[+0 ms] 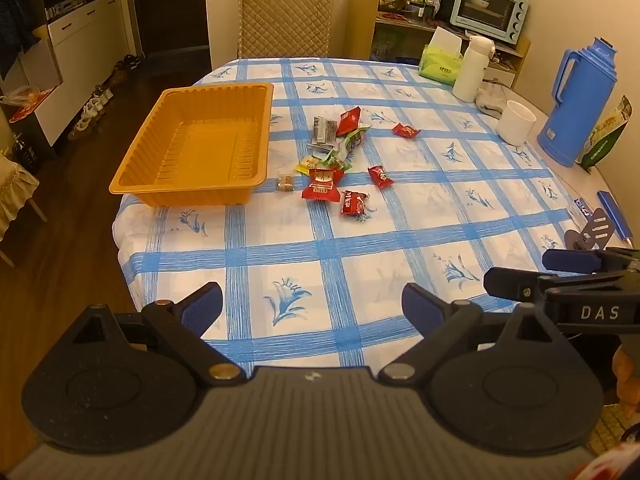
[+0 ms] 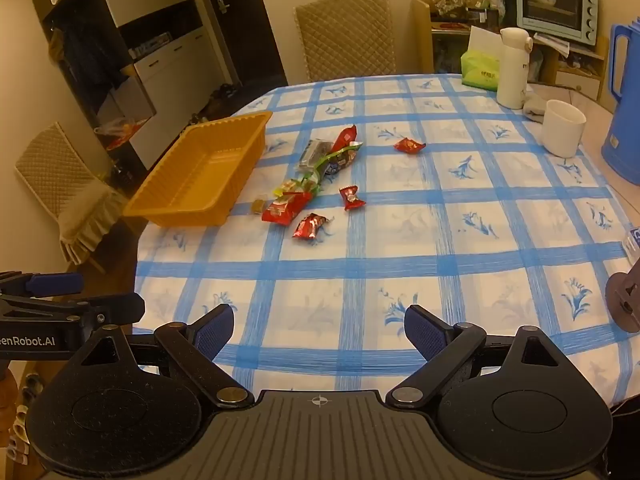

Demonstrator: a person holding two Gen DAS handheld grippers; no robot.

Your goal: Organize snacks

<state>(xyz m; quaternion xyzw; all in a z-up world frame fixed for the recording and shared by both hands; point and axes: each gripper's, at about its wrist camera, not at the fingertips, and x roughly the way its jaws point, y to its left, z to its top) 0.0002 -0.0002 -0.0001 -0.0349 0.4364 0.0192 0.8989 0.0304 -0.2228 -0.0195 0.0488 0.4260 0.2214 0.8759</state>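
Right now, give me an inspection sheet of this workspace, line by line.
Surface: round table under a blue-checked cloth, near half bare.
Job's things: orange tray, empty; wrapped snacks scattered on the cloth right of it, none inside.
Clutter: white cup, white flask, blue thermos jug, tissue pack at the far right edge.
Grippers: left gripper and right gripper both open, empty, above the near edge.
Cables: nothing seen.
Surroundings: quilted chair behind the table, toaster oven on a shelf.
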